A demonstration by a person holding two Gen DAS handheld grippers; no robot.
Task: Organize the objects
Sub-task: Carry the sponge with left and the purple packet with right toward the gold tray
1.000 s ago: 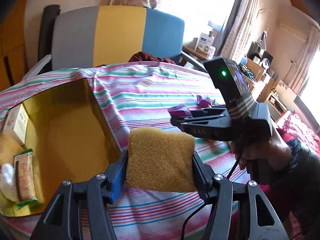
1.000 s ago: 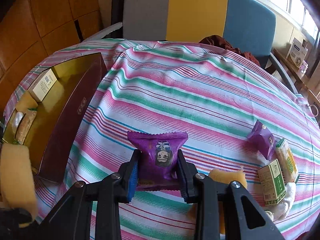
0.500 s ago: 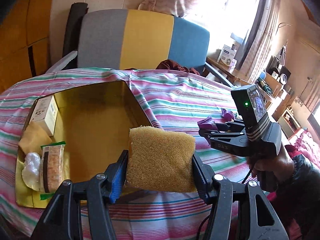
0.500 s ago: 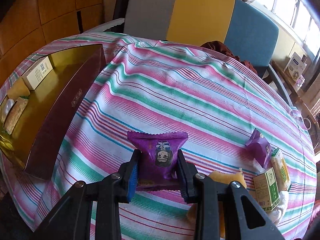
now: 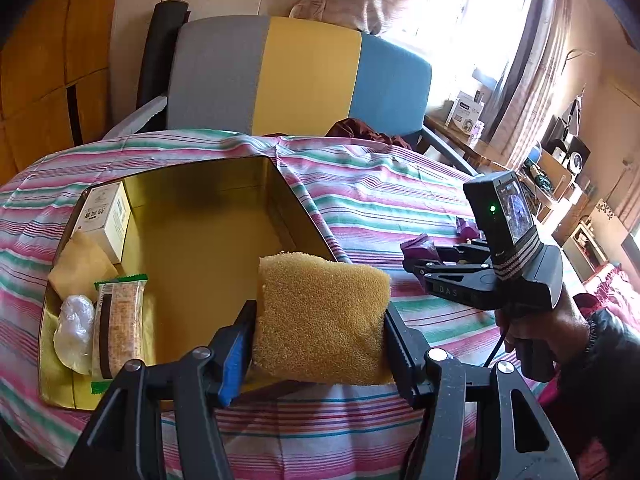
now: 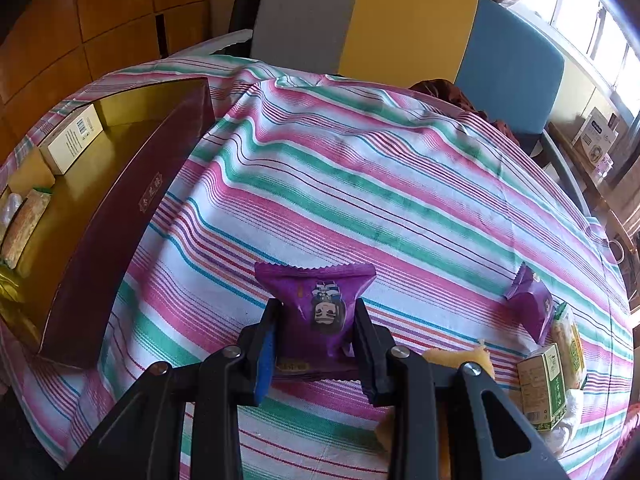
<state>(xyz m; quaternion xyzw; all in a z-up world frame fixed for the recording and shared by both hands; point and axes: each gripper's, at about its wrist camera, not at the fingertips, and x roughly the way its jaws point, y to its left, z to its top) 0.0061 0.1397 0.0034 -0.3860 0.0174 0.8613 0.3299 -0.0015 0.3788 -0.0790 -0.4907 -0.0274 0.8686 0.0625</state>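
My left gripper (image 5: 320, 328) is shut on a yellow sponge (image 5: 322, 318), held above the near right corner of the gold-lined box (image 5: 192, 248). The box holds a white carton (image 5: 104, 216), a beige packet (image 5: 82, 268), a clear wrapped lump (image 5: 74, 326) and a wrapped biscuit bar (image 5: 118, 326). My right gripper (image 6: 316, 328) is shut on a purple snack packet (image 6: 318, 308) above the striped cloth, right of the box's maroon side (image 6: 124, 220). It also shows in the left wrist view (image 5: 424, 258).
On the cloth at the right lie another purple packet (image 6: 530, 306), a green-and-white carton (image 6: 542, 384), a wrapped bar (image 6: 568, 340) and a yellow sponge (image 6: 460, 358). A grey, yellow and blue chair (image 6: 404, 20) stands behind the table.
My left gripper with the sponge has pulled back and risen, so the whole box interior shows now. My right gripper with the purple packet has shifted a little away from the box.
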